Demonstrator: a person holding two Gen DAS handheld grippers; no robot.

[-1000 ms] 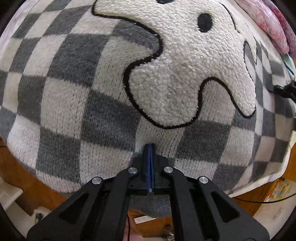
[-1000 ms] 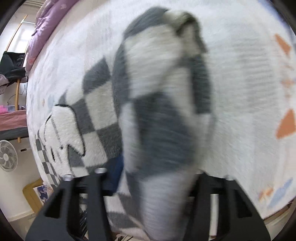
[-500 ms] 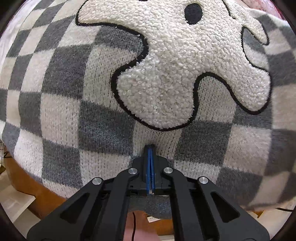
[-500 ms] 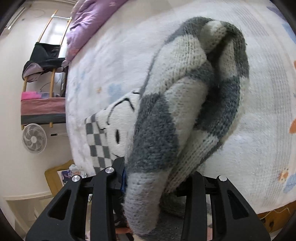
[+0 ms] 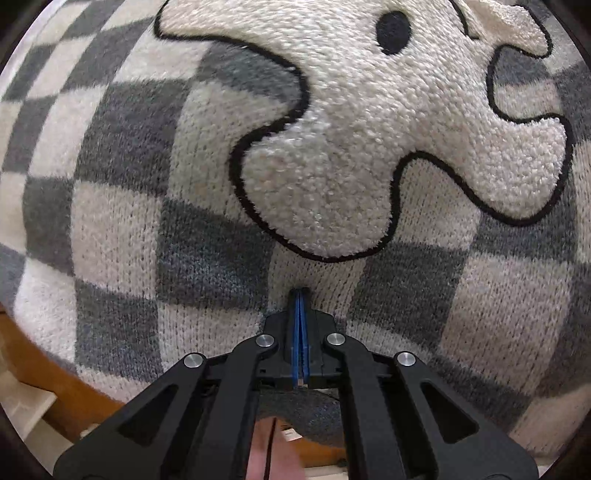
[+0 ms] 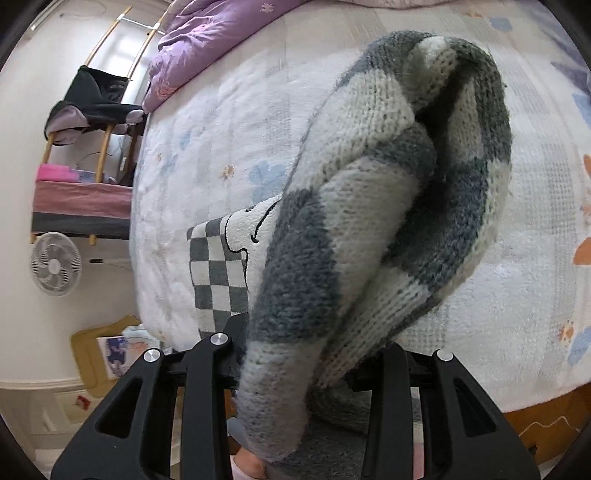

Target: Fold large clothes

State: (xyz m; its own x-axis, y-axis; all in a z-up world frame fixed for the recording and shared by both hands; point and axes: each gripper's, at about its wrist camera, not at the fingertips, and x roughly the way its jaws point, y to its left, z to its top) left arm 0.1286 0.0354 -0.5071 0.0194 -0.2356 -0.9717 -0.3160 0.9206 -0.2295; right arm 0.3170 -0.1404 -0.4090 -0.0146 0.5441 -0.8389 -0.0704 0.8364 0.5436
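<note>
**Currently: 1 sweater, 2 grippers, both gripping knit**

Fig. — L wrist view: left gripper (image 5: 300, 295) is pointing steeply down, its 2 blue pads pressed together w/ the hem of the checkered sweater (image 5: 207, 206) pinched between them. 1 fuzzy cream applique (image 5: 369, 147) w/ black outline and 1 black dot eye is filling the upper frame. Sweater is lying spread on the bed, hem at the wooden bed edge (image 5: 44, 376).

R wrist view: right gripper (image 6: 306, 365) is clamping a thick bunched fold of the same sweater (image 6: 369, 221), which is hanging lifted above the white floral bedspread (image 6: 207, 155); fingertips are hidden by the knit. Beyond: 1 purple duvet (image 6: 207, 33), 1 floor fan (image 6: 55, 263), 1 clothes rack (image 6: 96, 110).
</note>
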